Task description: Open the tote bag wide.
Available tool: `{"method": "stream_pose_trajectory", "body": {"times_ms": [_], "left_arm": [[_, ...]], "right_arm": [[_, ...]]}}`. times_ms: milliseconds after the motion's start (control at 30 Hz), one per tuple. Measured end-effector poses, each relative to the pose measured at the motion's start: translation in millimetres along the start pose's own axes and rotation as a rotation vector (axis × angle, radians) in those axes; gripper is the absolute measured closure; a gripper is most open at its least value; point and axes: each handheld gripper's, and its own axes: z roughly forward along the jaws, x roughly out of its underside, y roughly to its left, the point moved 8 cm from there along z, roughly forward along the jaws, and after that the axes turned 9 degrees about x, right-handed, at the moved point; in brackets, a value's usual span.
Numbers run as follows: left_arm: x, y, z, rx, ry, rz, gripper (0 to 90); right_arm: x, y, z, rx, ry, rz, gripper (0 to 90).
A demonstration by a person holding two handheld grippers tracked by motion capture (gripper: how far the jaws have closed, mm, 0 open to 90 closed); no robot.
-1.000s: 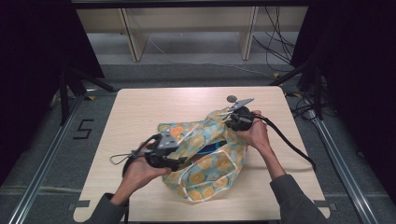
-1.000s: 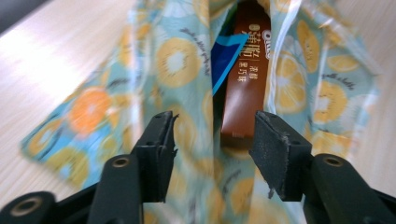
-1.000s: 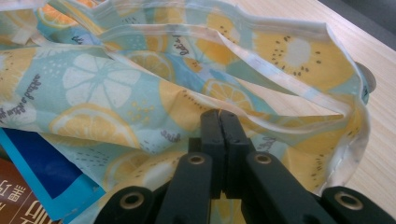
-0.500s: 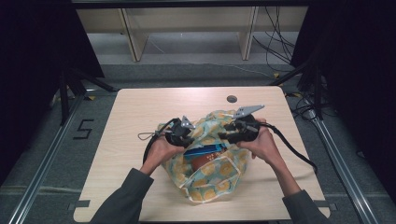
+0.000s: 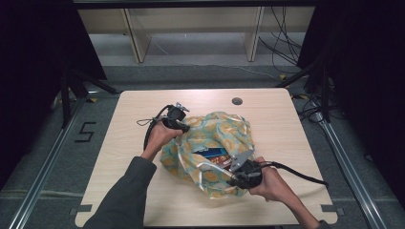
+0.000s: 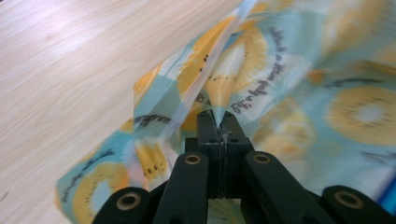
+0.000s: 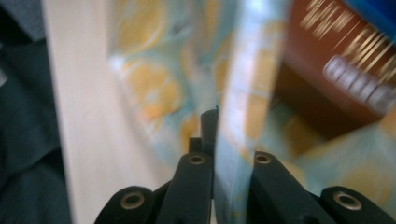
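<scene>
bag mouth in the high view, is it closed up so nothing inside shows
No, the bag gapes open between the left gripper and the right gripper, and a brown and blue packet shows inside it.

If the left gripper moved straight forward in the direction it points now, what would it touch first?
Most likely more of the kiwi-print bag. The left gripper is shut on the bag's clear rim, and printed film rises directly ahead of its jaws. How far off that film is remains unclear.
</scene>
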Motion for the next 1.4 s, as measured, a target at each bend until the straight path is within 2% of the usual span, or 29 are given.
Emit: {"method": "stream_pose_trajectory", "body": {"times_ms": [33,67,100,133,167,233,267,300,367,400,433,467,533,600,667,700,767,800,833,867,900,933,1000,1033,1067,1133,1233,1367,1400], "left_arm": [[0.0,0.0,0.0,0.0,0.0,0.0,89.1],[2.9,12.7,2.2,-0.016,-0.007,-0.038,89.2],[4.4,16.5,4.2,0.009,-0.017,-0.068,89.2],[4.4,16.5,4.2,0.009,-0.017,-0.068,89.2],[6.6,20.2,8.2,0.033,-0.025,-0.099,89.2],[9.4,16.0,13.7,0.007,0.018,-0.06,89.0],[9.4,16.0,13.7,0.007,0.018,-0.06,88.7],[6.4,8.3,10.8,0.005,0.014,-0.037,87.3],[2.4,2.1,5.0,0.004,-0.001,-0.036,78.9],[2.4,2.1,5.0,0.004,-0.001,-0.036,72.1],[-0.3,-2.8,-3.5,-0.022,0.008,-0.005,66.6],[-2.1,-7.0,-8.6,-0.031,0.002,0.011,64.0],[-6.3,-20.3,-18.4,-0.023,-0.027,0.027,58.7],[-7.8,-38.2,-26.9,-0.012,-0.029,0.072,53.6],[-7.6,-61.2,-32.9,0.006,-0.032,0.128,51.8],[-5.8,-74.4,-33.1,0.029,-0.036,0.155,51.2],[4.1,-99.0,-28.8,0.082,-0.015,0.205,49.9],[11.3,-110.0,-24.9,0.115,-0.002,0.205,49.2],[11.3,-110.0,-24.9,0.115,-0.002,0.205,48.5],[19.0,-118.6,-21.6,0.149,0.017,0.218,47.9],[26.6,-125.8,-18.2,0.178,0.028,0.222,48.0],[39.2,-134.4,-13.2,0.171,0.039,0.235,49.9],[54.1,-139.9,-9.6,0.192,0.077,0.281,60.1],[54.1,-139.9,-9.6,0.192,0.077,0.281,69.2],[64.0,-140.6,-8.0,0.196,0.095,0.3,80.0],[76.9,-142.6,-7.2,0.206,0.122,0.307,87.2],[97.8,-142.0,-9.2,0.213,0.188,0.342,89.1],[119.3,-150.0,-4.2,0.238,0.226,0.352,89.3],[123.8,-153.4,-2.1,0.245,0.234,0.358,89.3]], "right_arm": [[7.7,5.9,-3.6,-0.013,0.004,-0.004,90.0],[13.7,11.5,-6.4,-0.017,0.007,0.009,90.0],[19.4,16.0,-7.2,-0.029,0.012,-0.011,90.0],[19.4,16.0,-7.2,-0.029,0.012,-0.011,90.0],[28.2,20.6,-6.0,-0.018,0.029,0.005,90.0],[30.1,19.5,-3.1,-0.026,0.036,0.006,90.0],[30.1,19.5,-3.1,-0.026,0.036,0.006,90.0],[21.7,15.6,-9.9,-0.018,-0.004,0.054,71.7],[9.0,6.1,-24.4,0.0,-0.09,0.079,60.3],[1.9,-1.6,-35.7,0.029,-0.129,0.126,56.6],[-5.6,-15.4,-48.8,0.086,-0.186,0.16,56.1],[-9.0,-22.7,-55.9,0.106,-0.204,0.181,55.3],[-16.4,-44.1,-64.1,0.173,-0.251,0.221,52.4],[-18.1,-53.3,-58.3,0.218,-0.212,0.258,50.1],[-19.3,-62.5,-44.5,0.281,-0.173,0.247,47.2],[-19.5,-64.3,-37.0,0.289,-0.144,0.258,46.1],[-20.3,-67.6,-21.2,0.316,-0.108,0.235,45.6],[-18.9,-66.5,-15.8,0.316,-0.07,0.223,45.5],[-17.3,-66.7,-10.8,0.324,-0.044,0.203,46.4],[-16.0,-67.6,-7.1,0.334,-0.032,0.192,50.9],[-14.2,-69.2,-6.4,0.353,-0.015,0.181,59.0],[-13.1,-71.4,-6.7,0.372,-0.012,0.171,70.0],[-14.9,-76.3,-10.1,0.371,-0.034,0.159,85.8],[-14.9,-76.3,-10.1,0.371,-0.034,0.159,85.8],[-18.8,-81.5,-13.7,0.367,-0.06,0.189,90.0],[-20.6,-91.5,-16.0,0.367,-0.066,0.207,90.0],[-22.8,-113.7,-19.6,0.394,-0.075,0.231,90.0],[-27.1,-147.0,-20.8,0.432,-0.088,0.299,90.0],[-29.4,-155.0,-17.7,0.447,-0.114,0.322,90.0]]}}
